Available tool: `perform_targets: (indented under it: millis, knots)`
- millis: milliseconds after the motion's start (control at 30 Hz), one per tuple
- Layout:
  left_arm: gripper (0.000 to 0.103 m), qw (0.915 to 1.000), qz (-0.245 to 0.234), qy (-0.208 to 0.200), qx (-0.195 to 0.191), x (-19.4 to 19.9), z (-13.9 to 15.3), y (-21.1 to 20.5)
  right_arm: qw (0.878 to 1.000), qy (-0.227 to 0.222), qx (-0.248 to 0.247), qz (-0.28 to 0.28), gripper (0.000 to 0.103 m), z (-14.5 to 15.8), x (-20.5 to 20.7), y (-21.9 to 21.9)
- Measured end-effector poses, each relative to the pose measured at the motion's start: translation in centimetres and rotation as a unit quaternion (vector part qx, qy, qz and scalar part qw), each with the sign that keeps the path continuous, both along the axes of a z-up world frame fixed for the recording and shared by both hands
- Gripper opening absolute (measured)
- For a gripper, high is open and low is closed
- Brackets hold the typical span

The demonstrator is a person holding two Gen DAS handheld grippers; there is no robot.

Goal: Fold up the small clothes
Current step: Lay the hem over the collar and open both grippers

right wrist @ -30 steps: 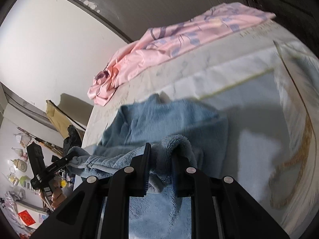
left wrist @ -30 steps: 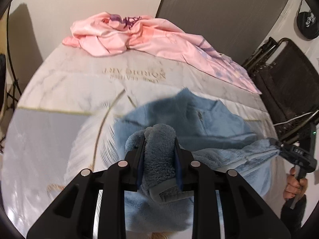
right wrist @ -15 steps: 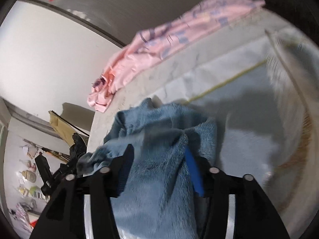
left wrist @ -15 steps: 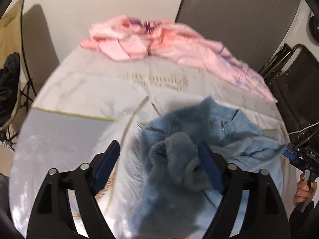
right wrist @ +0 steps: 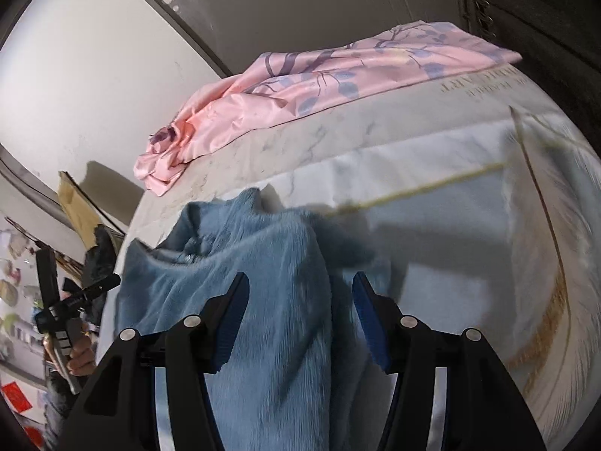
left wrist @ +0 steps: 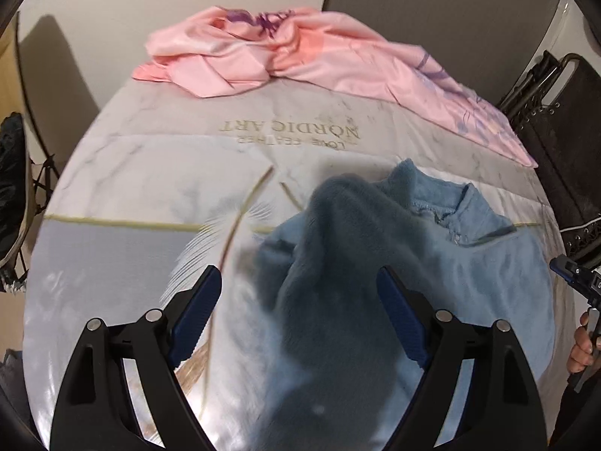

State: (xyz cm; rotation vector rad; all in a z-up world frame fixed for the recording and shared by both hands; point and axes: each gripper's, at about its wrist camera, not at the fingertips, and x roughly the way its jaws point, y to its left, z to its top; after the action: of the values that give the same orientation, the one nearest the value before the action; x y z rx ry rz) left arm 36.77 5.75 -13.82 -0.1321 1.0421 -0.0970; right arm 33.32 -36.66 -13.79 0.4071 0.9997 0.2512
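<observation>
Both grippers are held low over a bed (left wrist: 150,158), tilted down and forward, each with its jaws spread wide and clamping nothing. In the left wrist view the left gripper (left wrist: 298,315) fills the bottom of the frame, its two blue pads (left wrist: 195,312) standing clear on either side of a raised fold of the blue fleece top (left wrist: 469,270); whether the fabric brushes a pad cannot be told. In the right wrist view the right gripper (right wrist: 300,315) sits at bottom centre, and a hump of the blue fleece top (right wrist: 263,263) rises between its fingers (right wrist: 370,323) and runs down under them, with gaps visible on both sides.

One hand (left wrist: 580,345) shows at the lower right edge of the left wrist view, wrapped round the handle of the other gripper. The other hand (right wrist: 79,353) shows at the lower left of the right wrist view, gripping its handle likewise.

There is one fleece top, lying rumpled on the bed in the lower centre of both frames, its collar toward the upper part of the garment. One pink patterned sheet (left wrist: 285,52) lies bunched along the far edge of the bed, across the top of the left view and at upper centre in the right view (right wrist: 338,75), well apart from the top. The bedcover carries gold lettering (left wrist: 289,129) and a feather motif (left wrist: 229,233).
</observation>
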Motion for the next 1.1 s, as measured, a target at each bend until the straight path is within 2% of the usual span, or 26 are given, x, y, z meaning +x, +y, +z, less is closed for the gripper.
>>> perform_targets:
  millis: [233, 267, 300, 333, 367, 400, 467, 567, 633, 767, 800, 900, 967, 1033, 1067, 1100]
  knots:
    - [0.080, 0.9993, -0.001, 0.035, -0.013, 3.9, -1.9, -1.3, 0.999, 0.034, -0.023, 0.001, 0.058, -2.9, 3.4, 1.4]
    - [0.073, 0.9992, -0.002, 0.037, -0.015, 4.2, -2.1, -1.4, 0.999, 0.036, -0.031, 0.006, 0.058, -3.3, 3.5, 1.8]
    - [0.063, 0.9991, -0.005, 0.039, -0.016, 4.4, -2.2, -1.6, 0.999, 0.033, -0.039, 0.009, 0.051, -3.4, 3.5, 2.1]
    - [0.056, 0.9989, -0.011, 0.040, -0.021, 4.6, -2.2, -1.8, 0.998, 0.026, -0.046, 0.014, 0.034, -3.3, 3.3, 2.4]
    - [0.039, 0.9987, -0.018, 0.040, -0.026, 4.6, -2.2, -2.0, 0.998, 0.017, -0.046, 0.026, 0.023, -3.1, 3.0, 2.7]
    - [0.031, 0.9987, -0.023, 0.038, -0.024, 4.5, -2.1, -2.3, 0.998, 0.010, -0.049, 0.028, 0.017, -2.8, 2.8, 3.0]
    - [0.017, 0.9993, -0.027, 0.024, -0.007, 4.1, -1.7, -2.7, 0.997, -0.008, -0.072, 0.025, 0.014, -1.8, 2.2, 3.5]
    - [0.014, 0.9997, -0.025, 0.000, 0.005, 3.3, -0.4, -2.6, 0.996, -0.033, -0.083, 0.023, 0.012, 0.1, 1.5, 3.8]
    - [0.014, 0.9996, -0.019, -0.019, 0.010, 2.9, 0.9, -2.2, 0.995, -0.050, -0.087, 0.020, 0.008, 1.6, 1.4, 3.7]
    - [0.013, 0.9987, -0.010, -0.044, 0.026, 3.3, 3.2, -1.7, 0.991, -0.081, -0.110, 0.002, 0.006, 3.9, 2.2, 3.9]
    - [0.013, 0.9983, -0.007, -0.049, 0.031, 3.5, 3.6, -1.6, 0.990, -0.084, -0.114, -0.005, 0.002, 4.2, 2.5, 3.8]
    - [0.013, 0.9982, 0.001, -0.047, 0.035, 4.8, 4.0, -1.7, 0.994, -0.063, -0.092, -0.011, 0.002, 3.6, 4.5, 3.5]
    - [0.013, 0.9980, 0.001, -0.042, 0.047, 5.5, 3.4, -2.2, 0.997, -0.031, -0.071, -0.006, 0.008, 2.3, 5.3, 3.4]
    - [0.013, 0.9979, -0.001, -0.035, 0.054, 5.8, 2.6, -2.7, 0.998, -0.010, -0.057, -0.005, 0.045, 1.0, 5.4, 3.3]
    - [0.013, 0.9980, -0.003, -0.033, 0.054, 5.9, 2.3, -2.8, 0.998, -0.004, -0.066, -0.004, 0.050, 0.3, 5.3, 3.4]
    - [0.013, 0.9980, -0.003, -0.032, 0.054, 5.9, 2.1, -2.8, 0.997, -0.001, -0.081, -0.001, 0.051, -0.2, 5.1, 3.6]
